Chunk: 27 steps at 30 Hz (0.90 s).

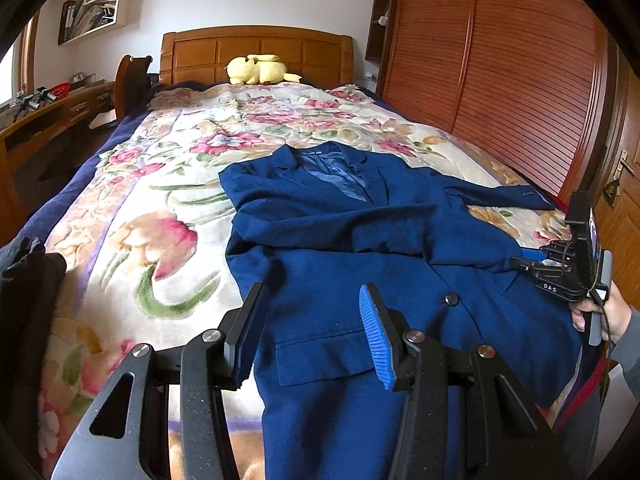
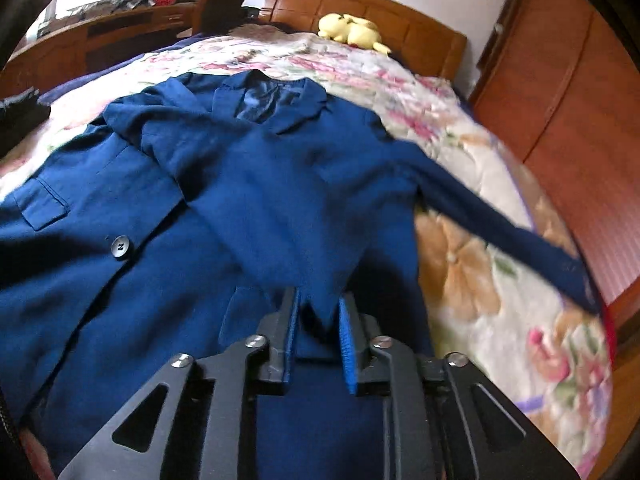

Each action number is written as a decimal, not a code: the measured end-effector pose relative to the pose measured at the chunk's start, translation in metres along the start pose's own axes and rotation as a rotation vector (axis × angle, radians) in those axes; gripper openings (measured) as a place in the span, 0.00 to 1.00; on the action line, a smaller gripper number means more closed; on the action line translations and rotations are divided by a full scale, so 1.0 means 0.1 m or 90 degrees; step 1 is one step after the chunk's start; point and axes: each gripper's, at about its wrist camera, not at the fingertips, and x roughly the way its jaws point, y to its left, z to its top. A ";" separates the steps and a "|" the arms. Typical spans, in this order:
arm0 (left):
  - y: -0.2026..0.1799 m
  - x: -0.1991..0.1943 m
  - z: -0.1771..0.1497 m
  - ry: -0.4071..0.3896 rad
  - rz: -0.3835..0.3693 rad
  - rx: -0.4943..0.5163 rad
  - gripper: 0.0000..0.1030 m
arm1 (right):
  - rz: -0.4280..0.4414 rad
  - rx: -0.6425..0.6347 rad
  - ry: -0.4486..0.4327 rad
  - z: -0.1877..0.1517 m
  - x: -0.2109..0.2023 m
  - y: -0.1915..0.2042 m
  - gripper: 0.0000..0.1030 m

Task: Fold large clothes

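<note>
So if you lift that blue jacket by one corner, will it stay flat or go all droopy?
Probably droopy: the dark blue cloth suit jacket already lies in soft folds on the flowered bedspread. Likely heavyish, as the cloth looks thick and lined. Its loose sleeve would probably trail.

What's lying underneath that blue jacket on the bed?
The blue jacket lies on a floral blanket, which shows around it. Whatever sits directly beneath the jacket is covered, so nothing more can be told.

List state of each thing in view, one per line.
Blue jacket: front up on the bed, one sleeve folded across the chest, other sleeve stretched out sideways.
Jacket button: undone.
Left tongs: open, empty, over the hem.
Right tongs: slightly open, sleeve cuff between the pads.
Yellow plush: lying by the headboard.
</note>
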 end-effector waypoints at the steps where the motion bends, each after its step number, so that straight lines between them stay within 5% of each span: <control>1: -0.01 0.01 0.00 0.001 -0.001 0.001 0.47 | 0.013 0.012 0.002 0.00 0.06 -0.06 0.36; 7: -0.12 0.02 0.00 0.001 -0.011 0.015 0.47 | 0.046 0.058 -0.033 0.02 -0.34 -0.37 0.55; 13: -0.25 0.10 -0.02 0.013 -0.020 0.030 0.47 | 0.022 0.096 -0.010 0.17 -0.33 -0.69 0.57; 27: -0.51 0.24 -0.09 0.046 -0.043 0.064 0.47 | 0.081 0.263 0.121 0.55 0.77 -0.98 0.57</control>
